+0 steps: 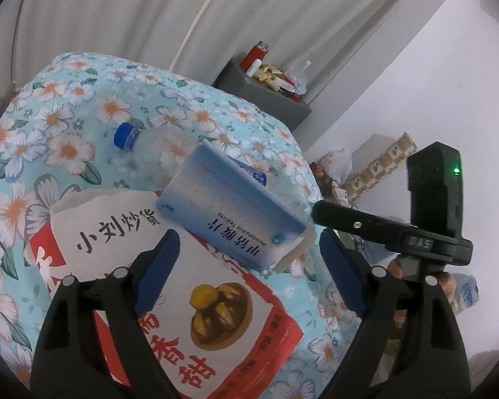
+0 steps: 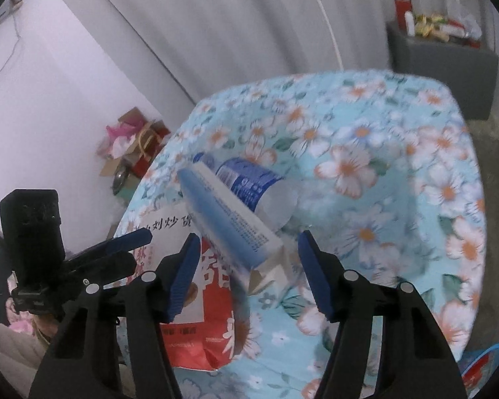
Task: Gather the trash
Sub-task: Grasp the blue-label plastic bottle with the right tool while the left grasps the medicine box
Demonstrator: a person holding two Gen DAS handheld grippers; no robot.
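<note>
A blue and white tablet box lies on a floral-covered table, resting across a red and white paper snack bag and against a clear plastic bottle with a blue cap. My left gripper is open, its blue pads either side of the box's near end, just above the bag. In the right wrist view the box, bottle and bag lie ahead. My right gripper is open around the box's near end. Each gripper shows in the other's view.
A grey cabinet with a red flask, snacks and clutter stands by the grey curtain behind the table. Bags and boxes sit on the floor by the white wall. The table edge drops off close on the right in the left wrist view.
</note>
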